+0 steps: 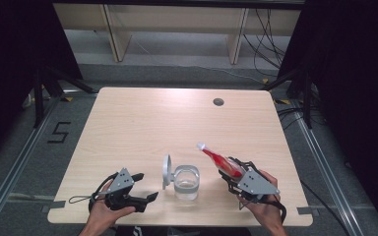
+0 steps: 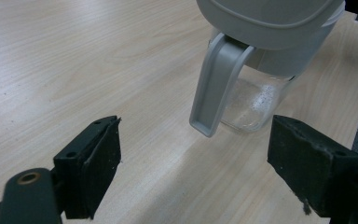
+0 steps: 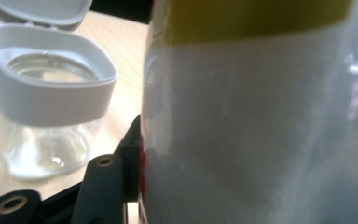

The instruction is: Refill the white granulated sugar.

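Gripped in the right gripper (image 1: 232, 173), a red-and-white bottle (image 1: 220, 161) leaned toward the open glass jar (image 1: 186, 182) at the near edge of the table (image 1: 177, 118), its white cap end raised up and to the left. Jaws were pinched on the bottle's body. Just left of it stood the jar, its grey hinged lid (image 1: 166, 171) flipped upright on the far side from the bottle. Further left, the left gripper (image 1: 144, 189) rested low on the wood with its jaws spread and nothing between them, pointed at the jar but apart from it.

Trouble seemed likeliest at the pour: the jar stood unheld, so a nudge from the bottle's tip against the rim could have slid or tipped it toward the table's near edge. A tilted, smooth bottle could also have slipped in the pads if the hold was shallow.

From above, both hands and the gap between bottle and jar were plain. Looking along the left gripper's pads (image 2: 93, 172), the camera caught the lid's hanging grey latch (image 2: 214, 88) and specks inside the glass (image 2: 256, 100). The right gripper view offered the jar's open mouth (image 3: 51, 74) and a yellow band on the bottle (image 3: 256, 18), blurred and close.
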Action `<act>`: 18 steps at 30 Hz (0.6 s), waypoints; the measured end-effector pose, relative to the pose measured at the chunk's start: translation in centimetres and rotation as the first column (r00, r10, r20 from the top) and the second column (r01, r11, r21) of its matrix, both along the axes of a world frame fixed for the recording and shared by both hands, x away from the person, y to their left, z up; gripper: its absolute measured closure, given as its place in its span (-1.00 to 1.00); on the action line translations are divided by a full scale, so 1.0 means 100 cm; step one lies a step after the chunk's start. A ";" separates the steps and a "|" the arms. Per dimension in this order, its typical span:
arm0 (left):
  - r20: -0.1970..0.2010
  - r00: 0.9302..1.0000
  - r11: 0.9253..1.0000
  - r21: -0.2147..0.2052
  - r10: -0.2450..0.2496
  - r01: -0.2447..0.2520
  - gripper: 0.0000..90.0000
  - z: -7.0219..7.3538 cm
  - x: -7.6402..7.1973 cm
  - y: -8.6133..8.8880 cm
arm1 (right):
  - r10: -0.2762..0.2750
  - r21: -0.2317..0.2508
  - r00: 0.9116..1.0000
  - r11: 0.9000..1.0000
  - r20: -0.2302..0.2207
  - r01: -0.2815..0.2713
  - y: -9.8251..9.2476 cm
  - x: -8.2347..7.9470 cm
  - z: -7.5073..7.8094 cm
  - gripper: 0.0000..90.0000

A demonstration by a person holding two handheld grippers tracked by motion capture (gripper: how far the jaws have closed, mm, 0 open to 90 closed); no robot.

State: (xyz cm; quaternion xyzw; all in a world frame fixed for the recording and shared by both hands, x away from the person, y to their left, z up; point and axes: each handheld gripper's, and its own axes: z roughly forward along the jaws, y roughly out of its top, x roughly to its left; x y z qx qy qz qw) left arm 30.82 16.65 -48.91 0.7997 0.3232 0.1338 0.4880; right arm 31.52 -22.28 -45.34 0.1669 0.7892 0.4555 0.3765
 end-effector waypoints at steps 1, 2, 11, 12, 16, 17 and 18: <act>-0.003 1.000 1.000 -0.003 0.003 -0.003 -0.63 0.000 0.000 0.000 | -0.005 -0.012 1.000 1.000 0.005 0.005 0.000 -0.003 0.001 0.10; -0.003 1.000 1.000 -0.003 0.003 -0.003 -0.63 0.000 0.000 0.000 | -0.001 -0.029 1.000 1.000 0.013 0.001 -0.001 -0.005 0.002 0.10; -0.002 1.000 1.000 -0.002 0.000 0.000 -0.63 0.000 0.000 0.000 | 0.013 -0.161 0.997 0.987 0.071 -0.002 0.001 -0.018 0.008 0.10; 0.007 1.000 1.000 0.006 -0.010 0.010 -0.63 0.000 0.000 0.000 | 0.009 -0.187 0.996 0.982 0.088 0.007 0.001 -0.019 0.008 0.11; -0.003 1.000 1.000 -0.002 0.001 -0.001 -0.63 0.000 0.000 0.000 | 0.018 -0.253 0.994 0.968 0.110 0.010 0.002 -0.024 0.011 0.11; -0.002 1.000 1.000 -0.002 0.001 -0.001 -0.63 0.000 0.000 0.000 | 0.017 -0.264 0.992 0.964 0.124 0.017 0.002 -0.026 0.012 0.11; -0.002 1.000 1.000 -0.001 0.000 0.000 -0.63 0.000 0.000 0.000 | 0.019 -0.273 0.991 0.962 0.131 0.017 0.003 -0.027 0.013 0.11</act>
